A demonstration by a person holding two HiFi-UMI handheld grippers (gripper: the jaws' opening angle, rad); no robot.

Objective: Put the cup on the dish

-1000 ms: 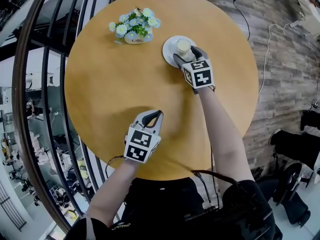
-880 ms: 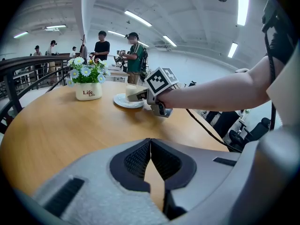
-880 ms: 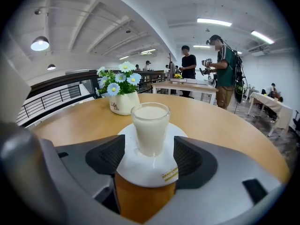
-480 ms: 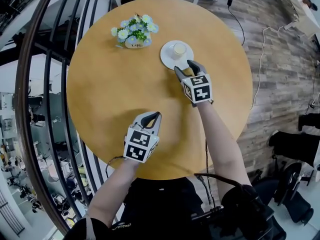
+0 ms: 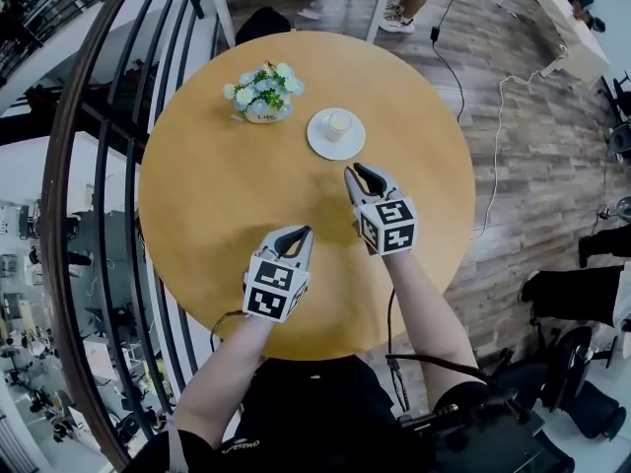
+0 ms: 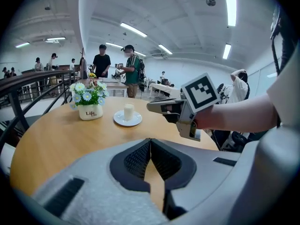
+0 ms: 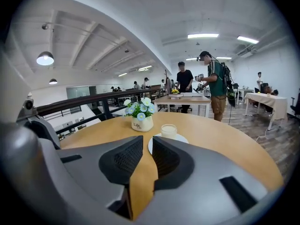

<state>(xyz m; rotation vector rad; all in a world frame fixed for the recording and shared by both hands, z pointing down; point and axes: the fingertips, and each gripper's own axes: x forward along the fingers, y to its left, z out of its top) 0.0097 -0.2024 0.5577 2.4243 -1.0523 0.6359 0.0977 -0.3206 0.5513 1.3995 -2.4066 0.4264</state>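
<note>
cup (image 5: 338, 124): upright on dish (image 5: 320, 144), mid-worktop (image 5: 217, 195) | right tongs (image 5: 367, 173): empty, jaws just closing to a narrow slit | left tongs (image 5: 299, 235): pinched together, empty | advice: placement looks done; keep both tongs clear of the dish

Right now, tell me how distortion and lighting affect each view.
Head view: fisheye bows the round table and railing; cup and dish look sharp. Left gripper view: ceiling strips glare, corners black. Right gripper view: even light, black corners, flowers crisp.

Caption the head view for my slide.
Cup on the dish; left gripper shut, right gripper, jaws just closing on nothing, both clear of it.
</note>
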